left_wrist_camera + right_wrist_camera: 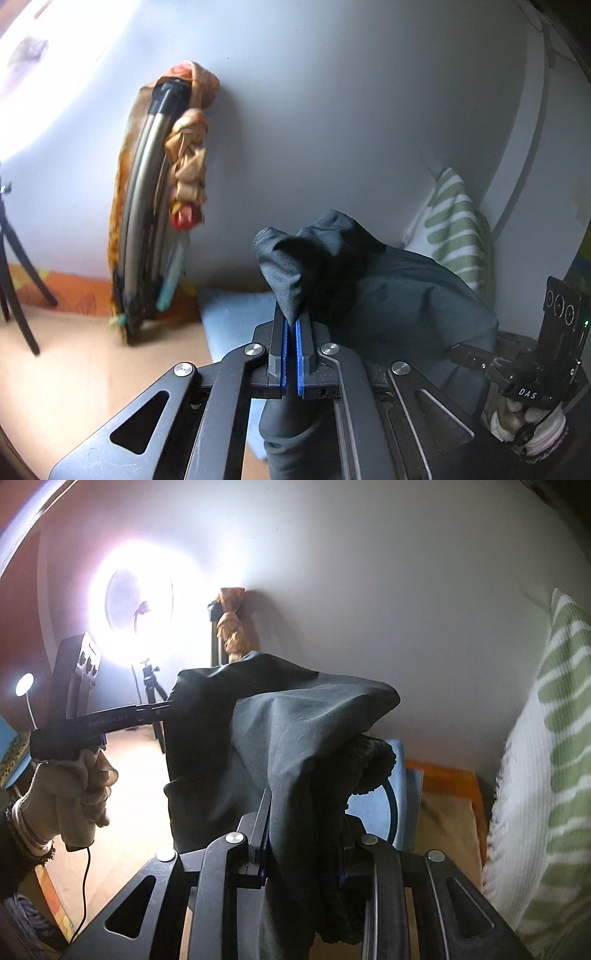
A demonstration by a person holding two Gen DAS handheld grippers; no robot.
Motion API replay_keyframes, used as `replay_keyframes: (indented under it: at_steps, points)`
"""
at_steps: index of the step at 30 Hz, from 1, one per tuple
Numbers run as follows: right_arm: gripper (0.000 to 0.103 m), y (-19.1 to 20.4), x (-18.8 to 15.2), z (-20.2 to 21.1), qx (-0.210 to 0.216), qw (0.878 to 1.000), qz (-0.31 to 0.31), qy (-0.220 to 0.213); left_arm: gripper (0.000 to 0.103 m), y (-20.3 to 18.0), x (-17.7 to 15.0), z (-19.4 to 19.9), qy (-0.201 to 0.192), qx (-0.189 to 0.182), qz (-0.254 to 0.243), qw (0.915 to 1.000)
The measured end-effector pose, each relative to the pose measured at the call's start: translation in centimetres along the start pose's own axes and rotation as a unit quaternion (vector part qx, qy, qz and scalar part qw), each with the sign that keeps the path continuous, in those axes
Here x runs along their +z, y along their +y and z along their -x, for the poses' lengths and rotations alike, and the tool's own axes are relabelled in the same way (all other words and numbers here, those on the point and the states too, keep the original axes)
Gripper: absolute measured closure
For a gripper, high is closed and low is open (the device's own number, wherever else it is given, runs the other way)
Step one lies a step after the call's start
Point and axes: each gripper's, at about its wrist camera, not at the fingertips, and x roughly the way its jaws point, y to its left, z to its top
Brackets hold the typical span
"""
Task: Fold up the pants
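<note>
The dark grey pants (pixel 399 295) hang in the air between both grippers. My left gripper (pixel 291 321) is shut on a bunched edge of the pants, cloth pinched between its blue pads. In the right wrist view the pants (pixel 266 731) drape over my right gripper (pixel 299 834), which is shut on a thick fold near the gathered waistband (pixel 373 768); its fingertips are hidden by cloth. The left gripper (pixel 170 705) shows there at left, held by a gloved hand, gripping the far end of the pants.
A blue cloth (pixel 232 317) lies on the tan surface (pixel 74 369) below. A green-striped white pillow (pixel 546 775) stands at right by the wall. A folded item in patterned cloth (pixel 155 206) leans on the wall. A tripod (pixel 151 686) and bright ring light (pixel 140 602) stand behind.
</note>
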Motion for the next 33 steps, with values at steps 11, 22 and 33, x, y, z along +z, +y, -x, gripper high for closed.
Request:
replay_keyframes:
  at_steps: [11,22,33]
  points:
    - [0.078,-5.6,3.5,-7.7,-0.032,0.999,0.001,0.019,0.101,1.8,1.0,-7.5,0.021,0.046,-0.018,0.9985]
    - [0.059,-10.5,0.9,-14.8,-0.071,0.994,-0.053,0.07,0.1,2.3,-1.7,-13.6,0.085,0.088,-0.042,0.9916]
    - [0.039,-11.2,-0.4,-10.6,-0.1,0.99,-0.078,0.055,0.074,1.4,-0.9,-10.2,0.079,0.102,-0.032,0.9911]
